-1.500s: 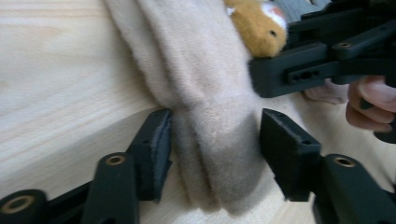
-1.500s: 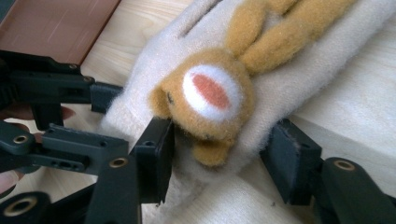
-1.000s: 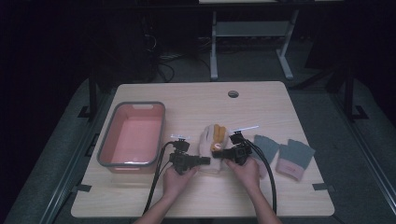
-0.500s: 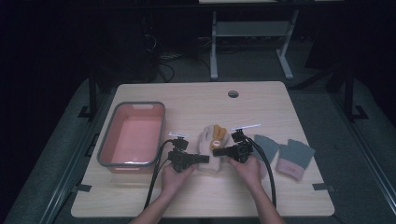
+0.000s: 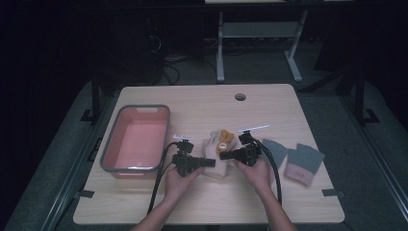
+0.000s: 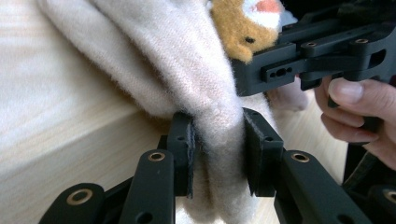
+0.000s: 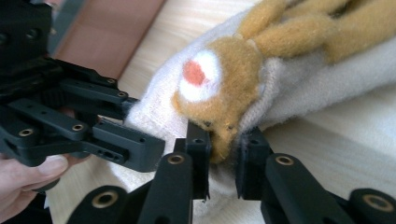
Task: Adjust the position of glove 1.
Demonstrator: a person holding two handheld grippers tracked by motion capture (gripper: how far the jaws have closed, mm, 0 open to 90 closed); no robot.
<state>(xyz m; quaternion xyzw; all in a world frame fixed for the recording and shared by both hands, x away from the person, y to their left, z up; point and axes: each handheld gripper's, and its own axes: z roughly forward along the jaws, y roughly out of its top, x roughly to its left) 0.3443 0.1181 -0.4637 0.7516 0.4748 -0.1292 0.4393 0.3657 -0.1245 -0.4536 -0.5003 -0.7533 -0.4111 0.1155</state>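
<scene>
Both grippers are clamped on the same thing here. The left gripper [image 6: 217, 149] has just been closing and its jaws now pinch a bunched fold of the cream glove [image 6: 154, 60], fabric squeezed tight between the two pads. The right gripper [image 7: 223, 156] has closed down too and grips the edge by the brown animal patch [image 7: 224, 88], with cloth caught between its jaws. From the high view the left gripper [image 5: 208, 162] and right gripper [image 5: 227, 155] point at each other across the glove [image 5: 217, 153], which lies near the middle of the table [image 5: 202, 103], close to the person's edge. The pink bin [image 5: 137, 139] sits just off to the left, looking bare inside, and a pair of grey gloves [image 5: 294, 158] lies well apart on the right. So the step in hand looks like the grab itself: both ends secured, glove not yet off the wood. The next move probably calls for lifting with both hands together, keeping the spacing so the knit doesn't get stretched or slip out of the thinner right-side pinch, then swinging left over the bin. That destination is a guess, though.
</scene>
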